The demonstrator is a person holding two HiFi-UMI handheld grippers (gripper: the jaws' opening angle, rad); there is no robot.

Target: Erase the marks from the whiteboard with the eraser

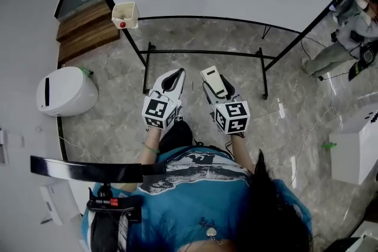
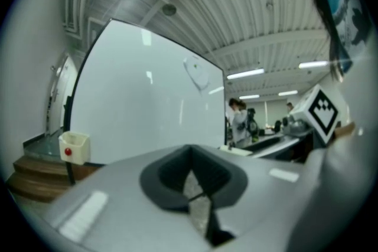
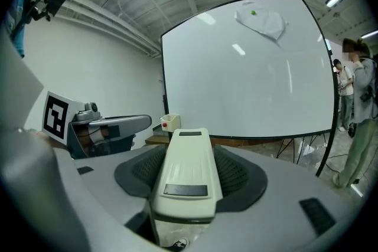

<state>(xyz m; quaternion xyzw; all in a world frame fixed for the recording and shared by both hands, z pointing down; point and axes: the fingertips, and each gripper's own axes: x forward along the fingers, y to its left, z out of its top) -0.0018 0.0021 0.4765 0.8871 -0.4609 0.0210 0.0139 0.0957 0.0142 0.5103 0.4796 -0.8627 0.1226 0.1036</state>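
A cream-coloured eraser (image 3: 186, 169) sits lengthwise between the jaws of the right gripper (image 1: 218, 90). The jaws are closed against its two long sides, and its front end pokes out past the dark pads. The eraser points toward the whiteboard (image 3: 248, 85) and is clear of it, not touching the surface.

In the right gripper view, the whiteboard fills the space ahead. It is almost entirely clean and white. Near its top edge we see a faint pale patch (image 3: 264, 23) with a small green dot (image 3: 253, 12) on it. We cannot tell whether the patch is drawn on or stuck on.

The left gripper (image 1: 172, 81) is just beside the right one at the same height and also aims at the board. Its jaws are closed tip to tip with nothing between them, and a sliver of floor shows through the hollow behind the tips.

From the head view, we look down on a person in a teal shirt (image 1: 195, 198) holding both grippers out in front. The board stands on a black metal stand (image 1: 204, 53) over a grey marbled floor (image 1: 118, 109). A small cream box (image 1: 124, 15) with a red dot hangs at the board's lower left corner. Wooden steps (image 1: 85, 26) lie to the left, and a rounded white bin (image 1: 65, 91) sits on the floor nearer us. Other people (image 1: 348, 26) stand off to the right, past the board's edge.
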